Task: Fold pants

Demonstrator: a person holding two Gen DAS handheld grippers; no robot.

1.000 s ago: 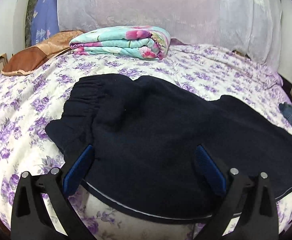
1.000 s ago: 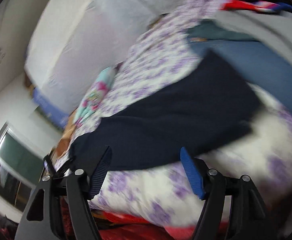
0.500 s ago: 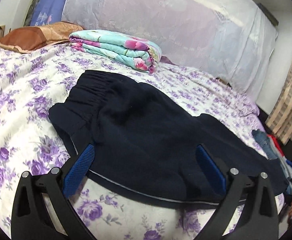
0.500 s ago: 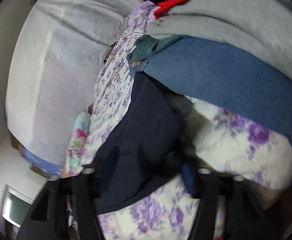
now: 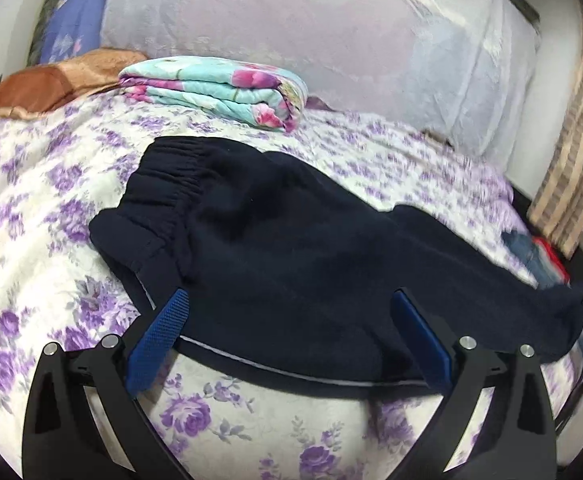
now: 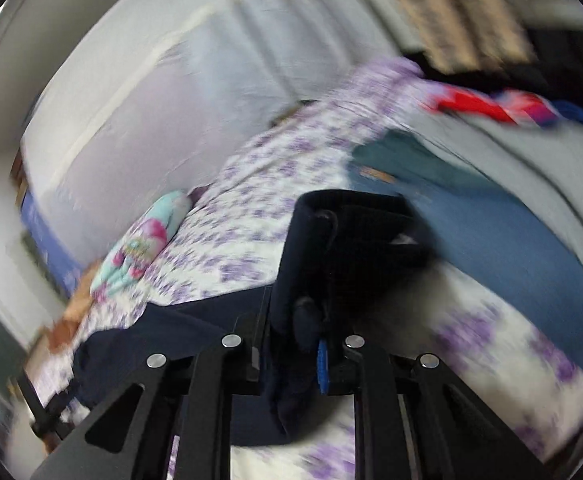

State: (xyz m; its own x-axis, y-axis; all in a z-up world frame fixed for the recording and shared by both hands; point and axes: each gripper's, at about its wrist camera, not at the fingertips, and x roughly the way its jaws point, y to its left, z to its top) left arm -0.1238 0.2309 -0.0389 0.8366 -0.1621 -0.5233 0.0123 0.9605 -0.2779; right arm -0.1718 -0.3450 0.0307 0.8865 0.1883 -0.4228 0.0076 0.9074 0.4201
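Note:
Dark navy pants (image 5: 291,256) lie across a bed with a purple-flowered sheet (image 5: 31,208), elastic waistband at the left, legs running to the right. My left gripper (image 5: 291,316) is open, its blue-padded fingers (image 5: 159,340) spread just above the near edge of the pants, holding nothing. My right gripper (image 6: 297,344) is shut on the leg end of the pants (image 6: 343,248), which is lifted and bunched between the jaws. The right wrist view is blurred.
A folded turquoise and pink quilt (image 5: 219,92) and a brown cushion (image 5: 47,84) lie at the back of the bed, against a white lace cover (image 5: 311,28). Blue jeans (image 6: 511,240), a grey garment (image 6: 523,160) and red clothes (image 6: 487,104) are piled at the right.
My right gripper has closed on the leg end of the pants and lifted it. My left gripper stays open and its view has shifted only slightly over the pants.

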